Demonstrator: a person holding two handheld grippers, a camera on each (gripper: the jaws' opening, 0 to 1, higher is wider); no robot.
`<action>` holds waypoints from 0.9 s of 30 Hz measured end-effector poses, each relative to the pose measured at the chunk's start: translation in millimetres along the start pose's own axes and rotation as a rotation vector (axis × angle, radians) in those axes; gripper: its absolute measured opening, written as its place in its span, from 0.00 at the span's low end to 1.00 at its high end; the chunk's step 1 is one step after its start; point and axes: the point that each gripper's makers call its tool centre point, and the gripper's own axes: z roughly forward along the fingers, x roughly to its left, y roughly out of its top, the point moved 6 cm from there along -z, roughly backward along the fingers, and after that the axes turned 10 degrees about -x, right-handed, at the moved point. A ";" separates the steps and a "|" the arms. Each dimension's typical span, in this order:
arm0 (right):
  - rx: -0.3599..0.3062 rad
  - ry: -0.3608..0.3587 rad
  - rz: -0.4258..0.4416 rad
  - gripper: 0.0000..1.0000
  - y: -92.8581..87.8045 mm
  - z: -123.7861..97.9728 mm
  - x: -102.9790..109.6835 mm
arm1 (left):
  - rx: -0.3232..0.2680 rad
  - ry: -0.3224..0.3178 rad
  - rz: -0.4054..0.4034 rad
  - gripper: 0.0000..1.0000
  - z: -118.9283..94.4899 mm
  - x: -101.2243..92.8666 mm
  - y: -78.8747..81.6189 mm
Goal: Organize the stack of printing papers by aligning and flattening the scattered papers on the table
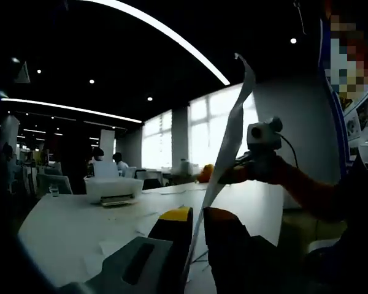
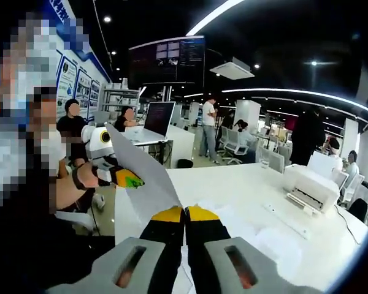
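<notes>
A white sheet of paper [image 1: 233, 131] stands nearly edge-on in the left gripper view, rising from between my left gripper's [image 1: 198, 215] jaws, which are shut on its lower edge. My right gripper [image 1: 230, 176] comes in from the right and pinches the same sheet higher up. In the right gripper view the right gripper [image 2: 184, 212] has its yellow-tipped jaws shut on the sheet of paper [image 2: 144, 174], which slants up to the left. There the left gripper [image 2: 126, 178], held by a person's hand, grips the sheet's far edge. More loose papers [image 2: 236, 223] lie on the white table [image 2: 245, 180].
A white printer [image 2: 310, 184] sits on the table to the right, also seen as the printer [image 1: 113, 188] at the table's far side. Small paper scraps [image 1: 110, 247] lie on the table [image 1: 61, 223]. Several people, chairs and desks with monitors [image 2: 159, 116] stand beyond.
</notes>
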 end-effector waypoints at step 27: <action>-0.068 -0.029 -0.038 0.12 5.2 -1.0 -3.3 | 0.014 -0.010 -0.027 0.05 1.1 -7.8 -2.2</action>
